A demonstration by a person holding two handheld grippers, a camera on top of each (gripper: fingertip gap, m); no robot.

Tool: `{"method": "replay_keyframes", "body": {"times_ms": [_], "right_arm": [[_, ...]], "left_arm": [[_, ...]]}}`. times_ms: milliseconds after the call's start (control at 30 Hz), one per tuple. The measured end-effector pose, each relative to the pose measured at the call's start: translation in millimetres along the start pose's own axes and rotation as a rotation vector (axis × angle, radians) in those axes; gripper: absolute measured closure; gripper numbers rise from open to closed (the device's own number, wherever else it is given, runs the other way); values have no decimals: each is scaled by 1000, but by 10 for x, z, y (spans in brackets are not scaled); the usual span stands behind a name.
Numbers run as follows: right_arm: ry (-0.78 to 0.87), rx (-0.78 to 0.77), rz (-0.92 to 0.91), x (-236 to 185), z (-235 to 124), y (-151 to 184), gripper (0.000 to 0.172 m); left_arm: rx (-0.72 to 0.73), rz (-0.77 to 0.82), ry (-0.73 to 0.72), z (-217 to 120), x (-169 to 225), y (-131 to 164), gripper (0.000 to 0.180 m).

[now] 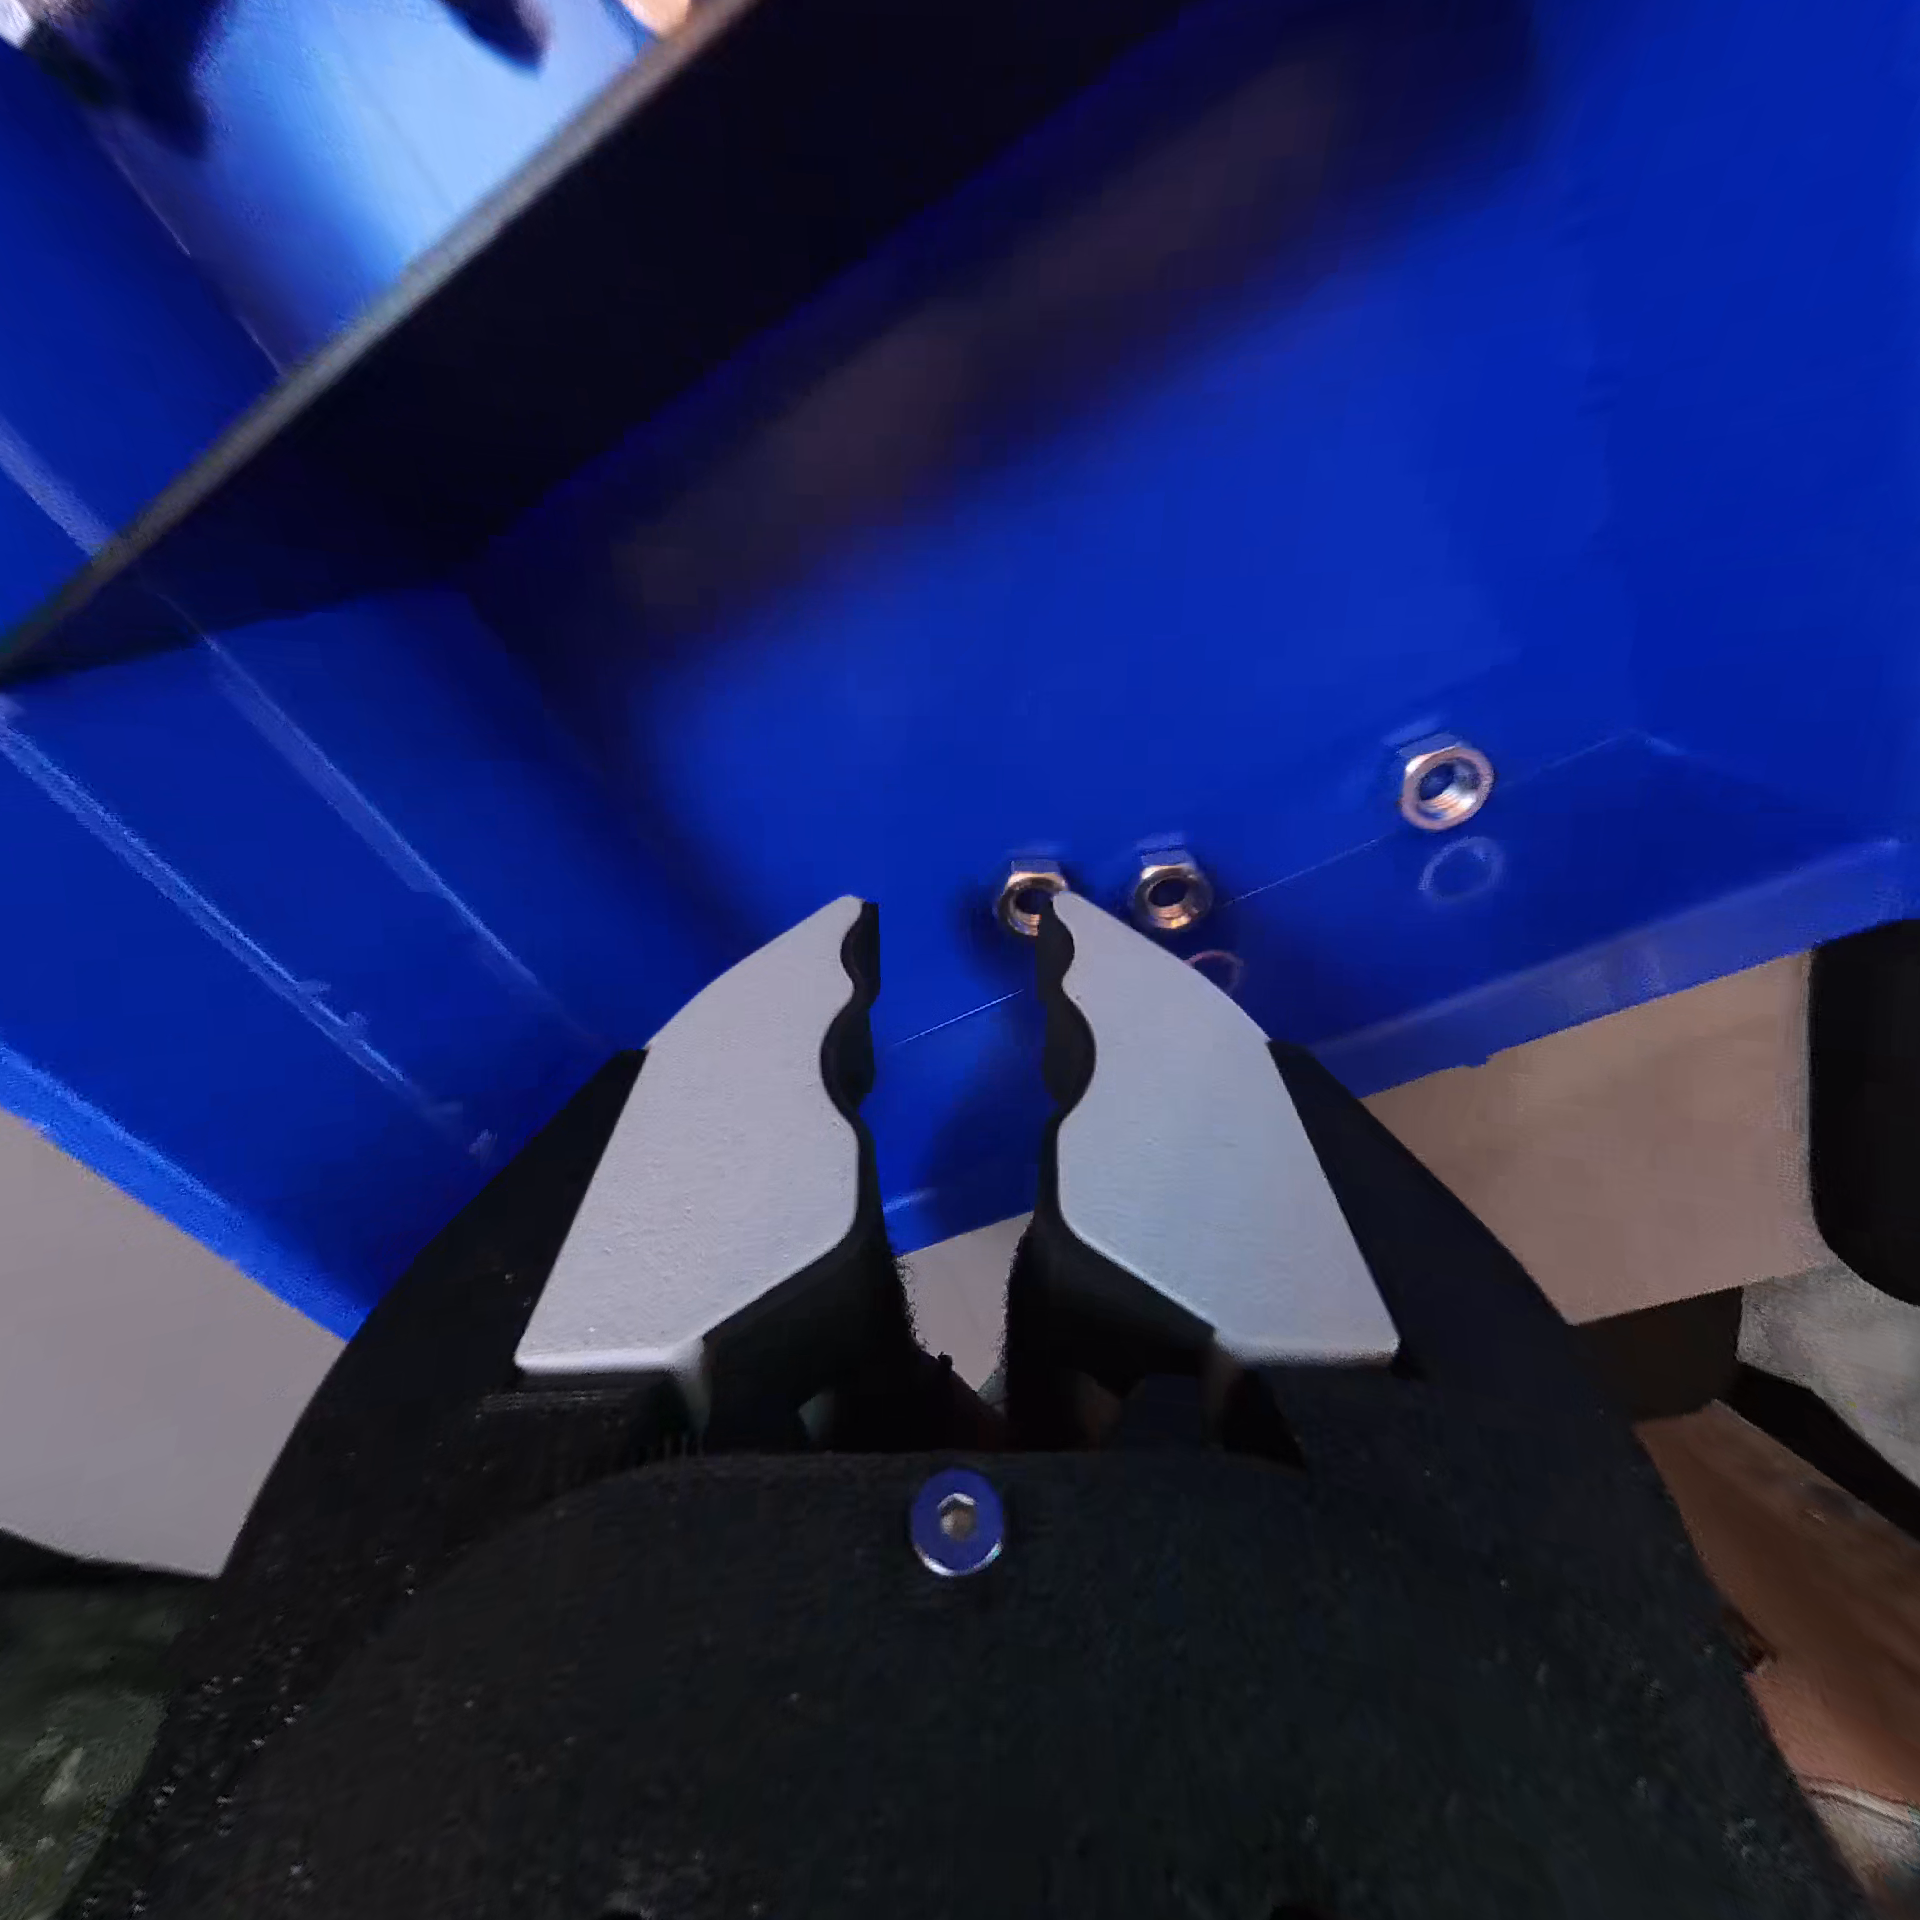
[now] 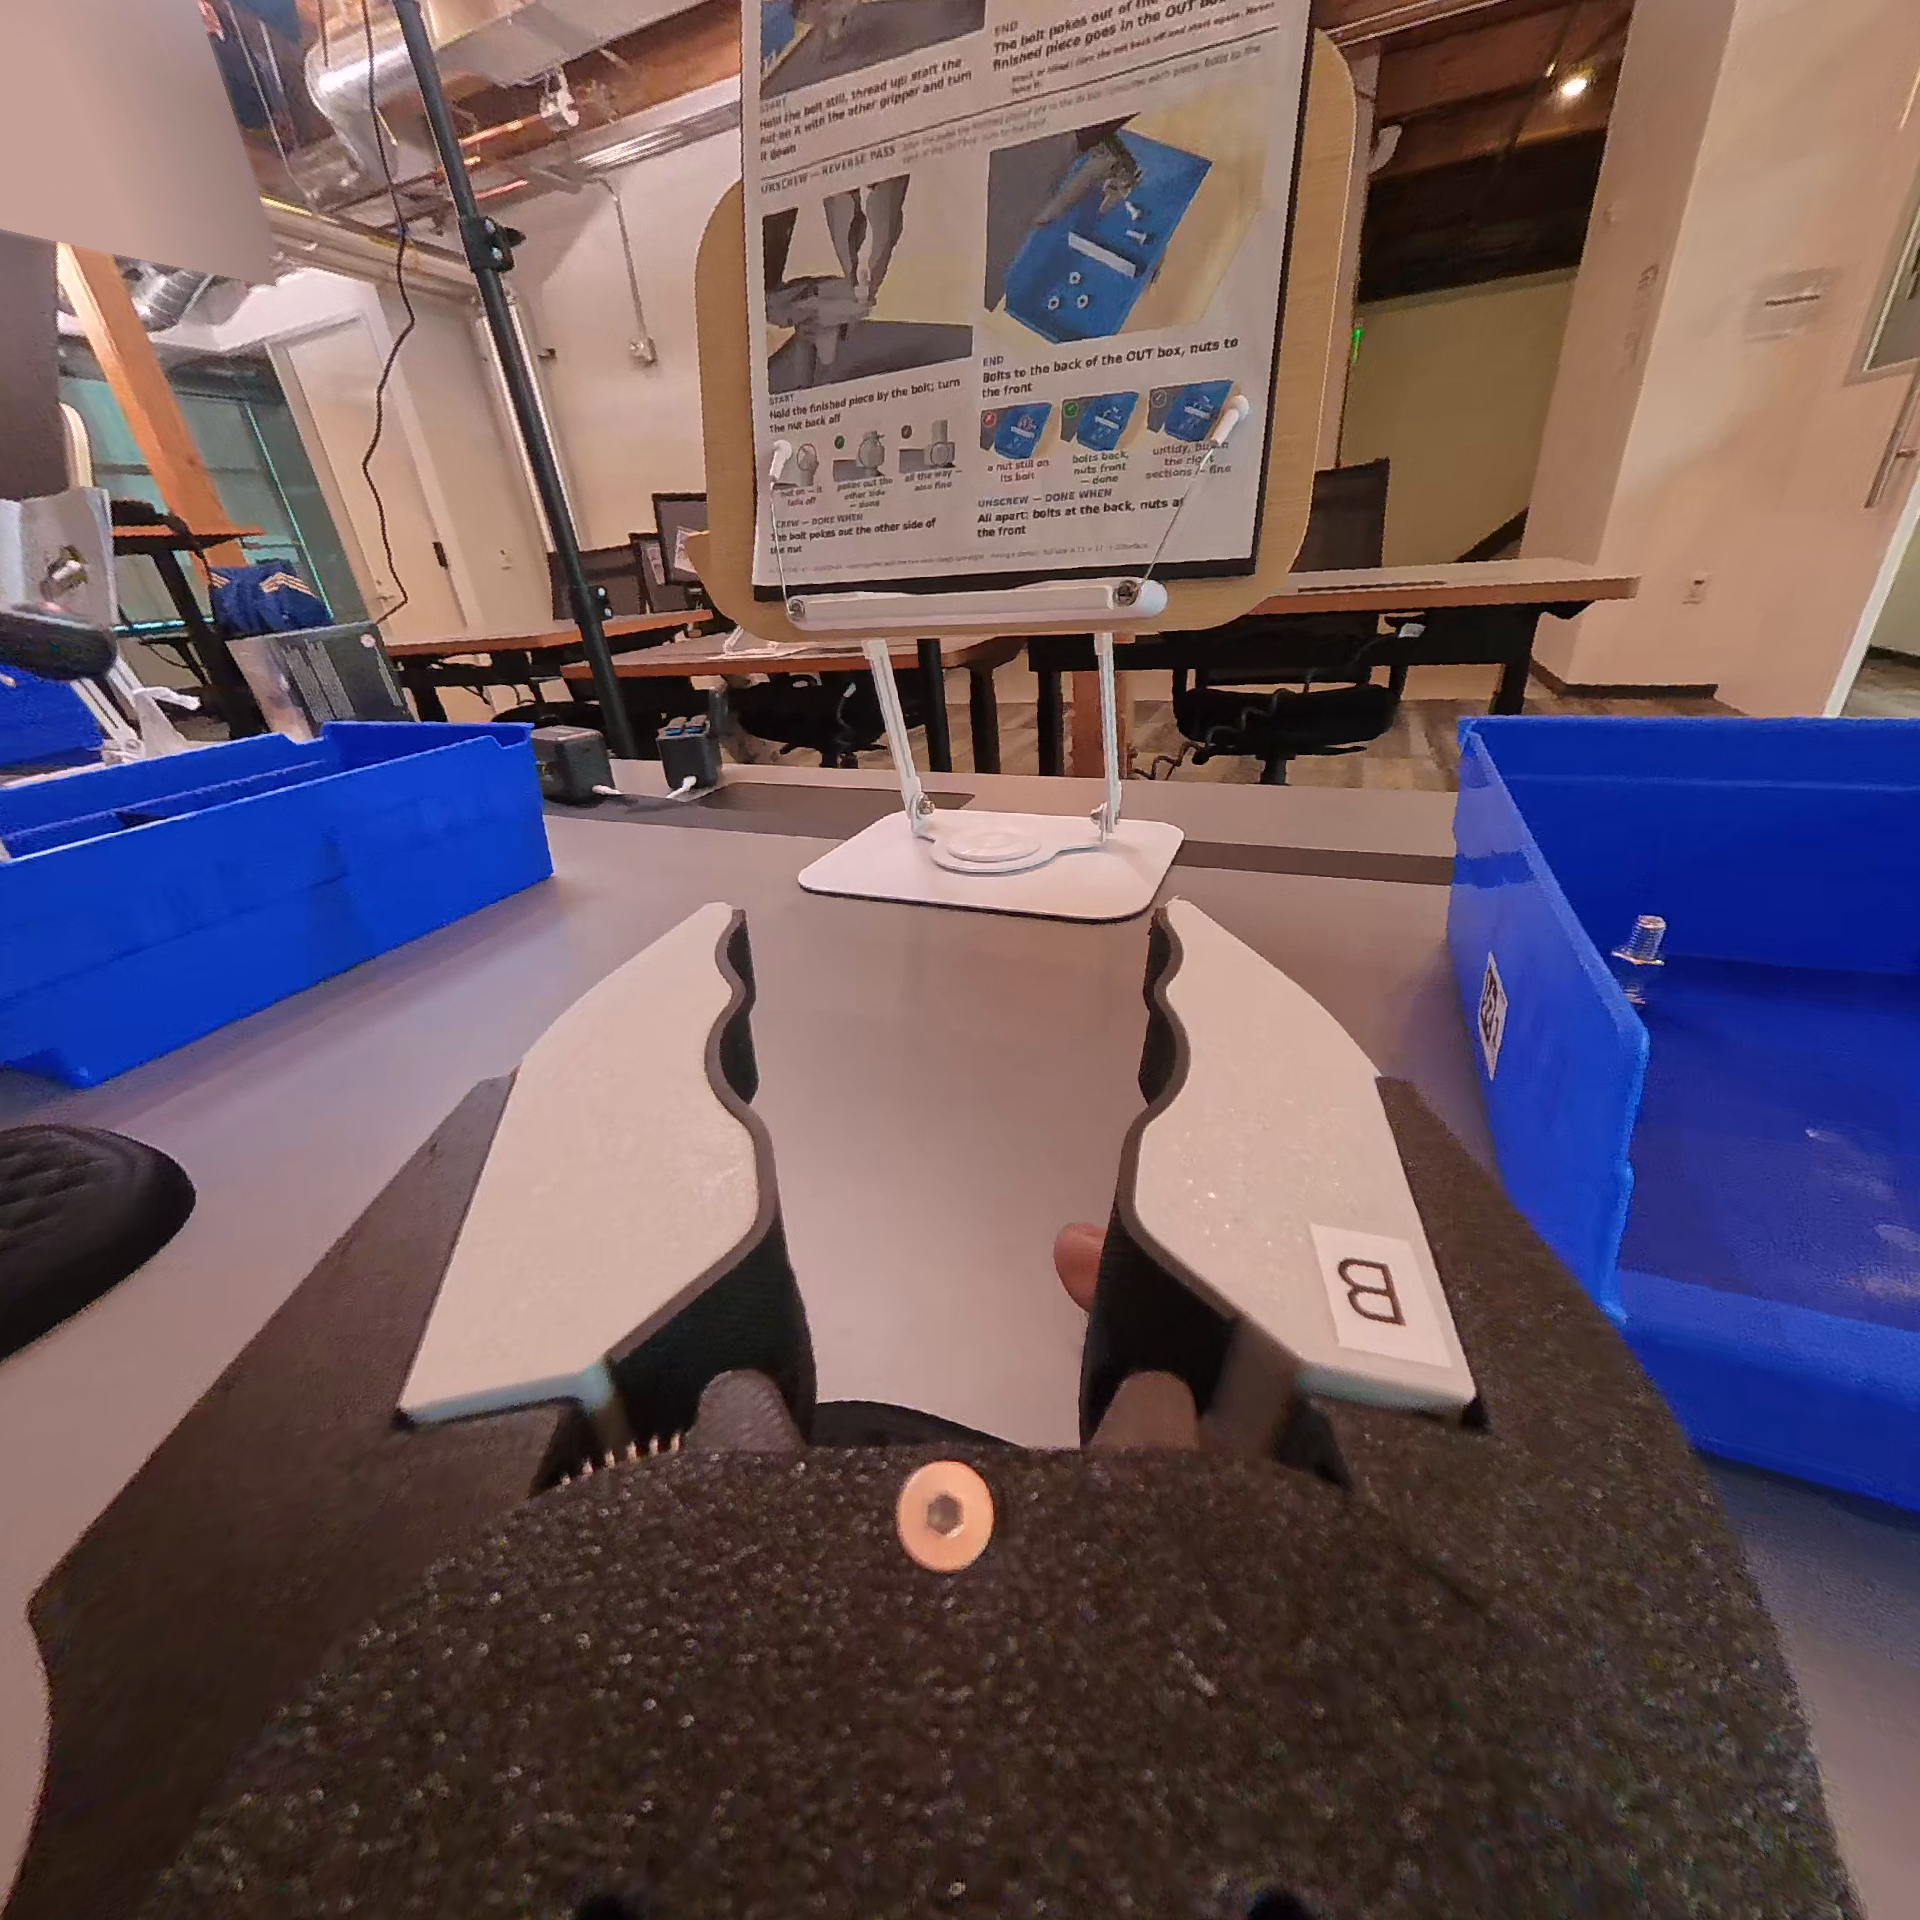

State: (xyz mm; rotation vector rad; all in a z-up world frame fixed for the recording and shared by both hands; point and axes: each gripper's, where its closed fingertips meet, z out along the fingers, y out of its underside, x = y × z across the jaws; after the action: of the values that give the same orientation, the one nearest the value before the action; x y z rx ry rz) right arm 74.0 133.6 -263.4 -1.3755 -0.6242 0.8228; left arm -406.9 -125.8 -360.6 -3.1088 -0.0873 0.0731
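My left gripper (image 1: 956, 904) is inside a blue bin (image 1: 1143, 520), pointing at its floor. Its fingers stand apart with nothing between them. Three silver nuts lie on the bin floor. The nearest nut (image 1: 1027, 896) sits at the tip of the right finger (image 1: 1164, 1091), a second nut (image 1: 1171, 894) is just right of it, and a third (image 1: 1444, 779) is farther right. My right gripper (image 2: 951, 914) is wide open and empty above the grey table (image 2: 935, 1091). A silver bolt (image 2: 1642, 940) lies in a blue bin (image 2: 1538, 1039) to its right.
A black divider (image 1: 520, 364) crosses the left gripper's bin. In the right wrist view, a white stand (image 2: 997, 852) holding a printed sheet (image 2: 1018, 291) is straight ahead, another blue bin (image 2: 260, 862) is on the left, and a black rounded object (image 2: 73, 1216) is at the left edge. Left tips to right tips: about 55 cm.
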Motion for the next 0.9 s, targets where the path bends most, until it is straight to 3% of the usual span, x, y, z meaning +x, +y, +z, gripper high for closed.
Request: {"method": "replay_keyframes", "body": {"times_ms": [567,700,900], "right_arm": [[-22,6,23,4,0,-5,104],[-20,6,16,0,0,-5,104],[-25,-4,4,-16,11,7,105]], "left_arm": [[-23,-58,68,265,113,110,151],[-13,-41,57,276,90,128,162],[90,5,47,-30,160,3,163]]}}
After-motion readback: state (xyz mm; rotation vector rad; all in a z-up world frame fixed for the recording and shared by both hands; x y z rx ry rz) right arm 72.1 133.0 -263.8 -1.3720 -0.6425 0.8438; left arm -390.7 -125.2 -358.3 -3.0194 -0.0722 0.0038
